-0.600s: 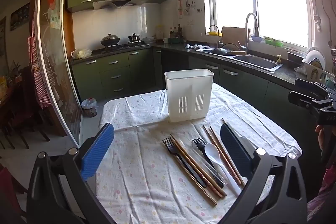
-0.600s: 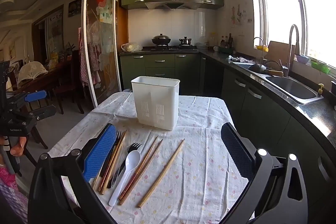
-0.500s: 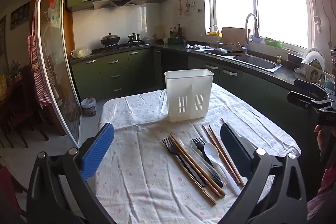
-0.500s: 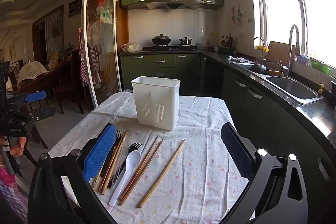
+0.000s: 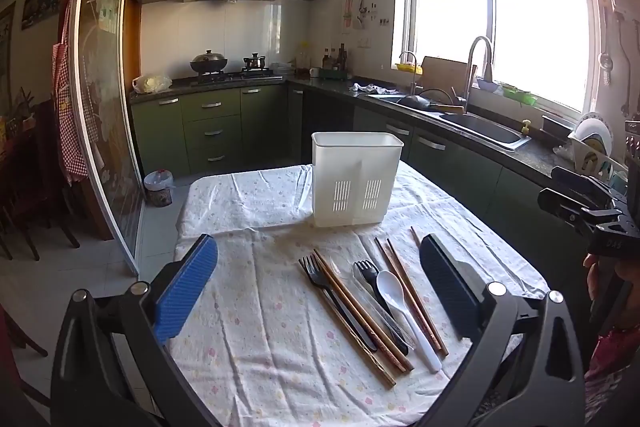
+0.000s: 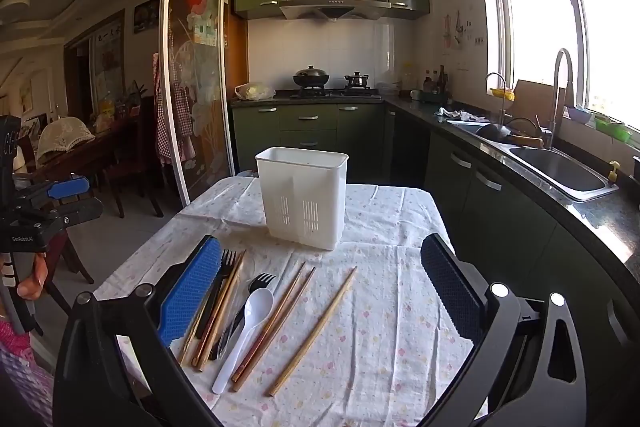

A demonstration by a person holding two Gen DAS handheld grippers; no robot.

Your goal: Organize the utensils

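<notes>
A white slotted utensil holder (image 5: 356, 179) (image 6: 302, 199) stands upright on the cloth-covered table (image 5: 248, 347). In front of it lie black forks (image 5: 320, 279), a white spoon (image 5: 394, 297) (image 6: 248, 319), a clear-wrapped utensil and several wooden chopsticks (image 5: 360, 311) (image 6: 316, 331) side by side. My left gripper (image 5: 316, 287) hovers open above the near table edge, utensils showing between its fingers. My right gripper (image 6: 320, 291) is open too, over the chopsticks; its blue pad (image 6: 188, 291) covers part of the left forks. Neither touches anything.
Green cabinets and a dark counter with a sink (image 6: 560, 171) run along the right. A glass sliding door (image 6: 196, 87) and dining chairs stand at the left. A small bin (image 5: 158, 187) sits on the floor beyond the table. Each view catches the other hand-held gripper at its edge.
</notes>
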